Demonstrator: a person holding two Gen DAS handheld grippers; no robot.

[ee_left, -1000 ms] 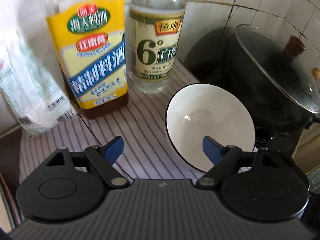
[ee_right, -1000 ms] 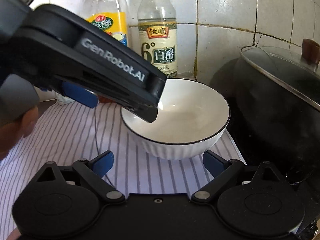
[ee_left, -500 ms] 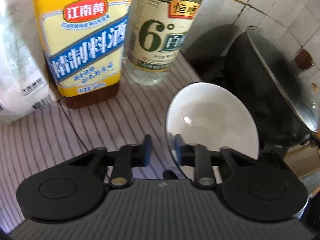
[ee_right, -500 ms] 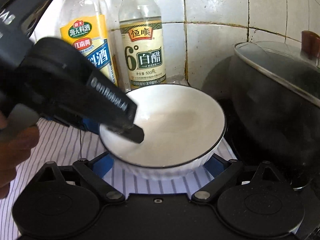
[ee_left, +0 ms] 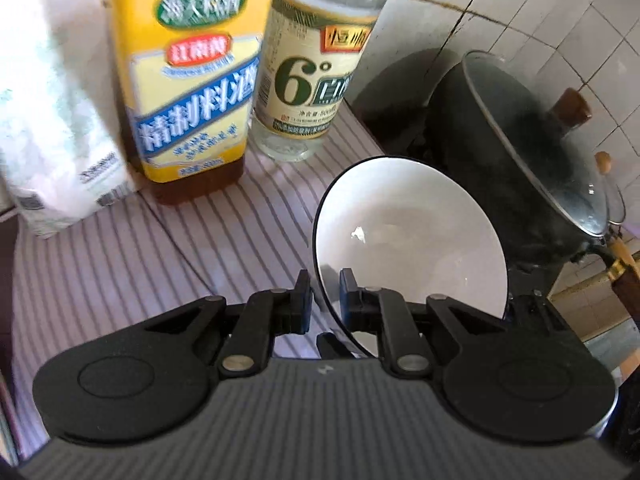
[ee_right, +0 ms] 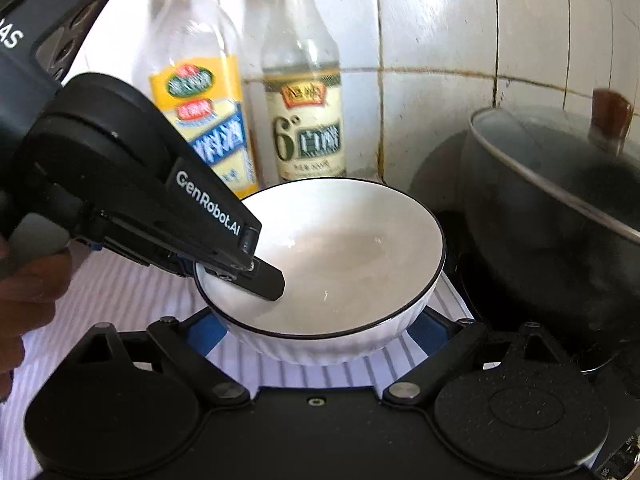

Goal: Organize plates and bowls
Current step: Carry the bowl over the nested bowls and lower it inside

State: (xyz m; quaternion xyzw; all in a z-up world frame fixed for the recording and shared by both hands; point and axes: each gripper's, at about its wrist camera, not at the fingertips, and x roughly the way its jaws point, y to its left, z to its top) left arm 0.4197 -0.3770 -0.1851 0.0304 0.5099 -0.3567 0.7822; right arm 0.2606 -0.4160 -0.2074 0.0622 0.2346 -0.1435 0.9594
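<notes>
Item: white bowl (ee_right: 340, 264), black-rimmed, on striped cloth (ee_left: 120, 256), bottles at 11 o'clock, lidded black pot (ee_right: 552, 216) at 3 o'clock.
Left gripper (ee_left: 325, 300): fingers clamped across the rim at 9 o'clock, likely for lifting.
Right gripper (ee_right: 320, 332): fingers apart, flanking the bowl's base, apparently steadying; contact unclear.

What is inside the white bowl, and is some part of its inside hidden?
The white bowl looks empty: only bare glazed surface shows. One finger of the left claw, shut on its rim, reaches inside and covers a small part near that edge. The dark pot stands beside it.
</notes>
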